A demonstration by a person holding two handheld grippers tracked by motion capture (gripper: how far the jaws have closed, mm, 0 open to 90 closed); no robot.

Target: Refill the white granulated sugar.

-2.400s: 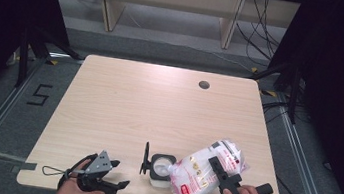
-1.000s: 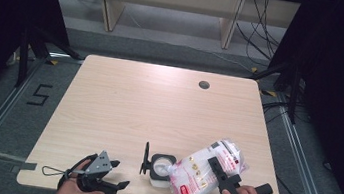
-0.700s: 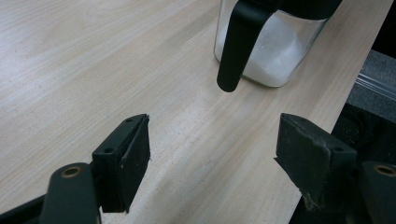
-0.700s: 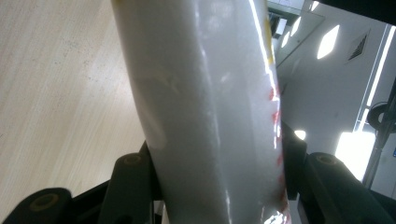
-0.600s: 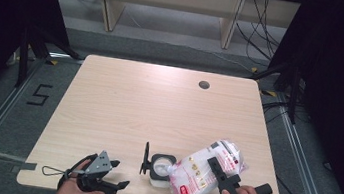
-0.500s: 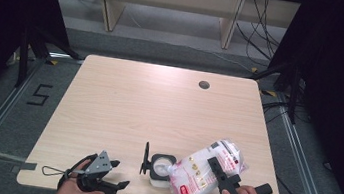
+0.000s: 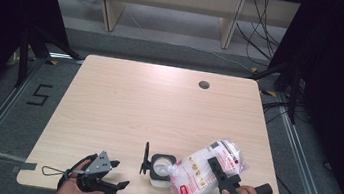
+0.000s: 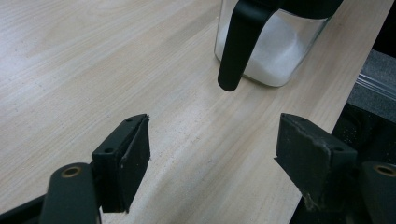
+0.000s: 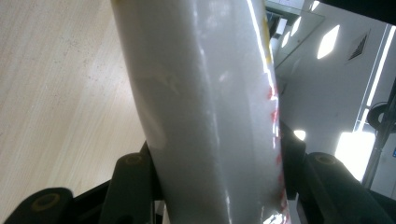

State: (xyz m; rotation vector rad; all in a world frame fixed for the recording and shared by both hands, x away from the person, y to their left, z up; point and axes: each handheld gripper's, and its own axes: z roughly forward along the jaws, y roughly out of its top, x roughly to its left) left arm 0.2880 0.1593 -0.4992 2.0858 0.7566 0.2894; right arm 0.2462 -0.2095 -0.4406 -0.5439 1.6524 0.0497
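right gripper (image 7: 220,176): clamped on bag (image 7: 202,174), tilted over jar (image 7: 160,170) so its low corner can pour in; left gripper (image 7: 98,180): jaws wide, nothing held, resting near jar handle (image 8: 236,44), likely ready to steady it; jar: near table (image 7: 159,105) front edge

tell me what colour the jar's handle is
Black handle, clearest in the left gripper view.

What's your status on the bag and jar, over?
Right gripper clamped on the white bag, tilted over the open jar. Left gripper open, empty, beside jar. Nothing in the way.
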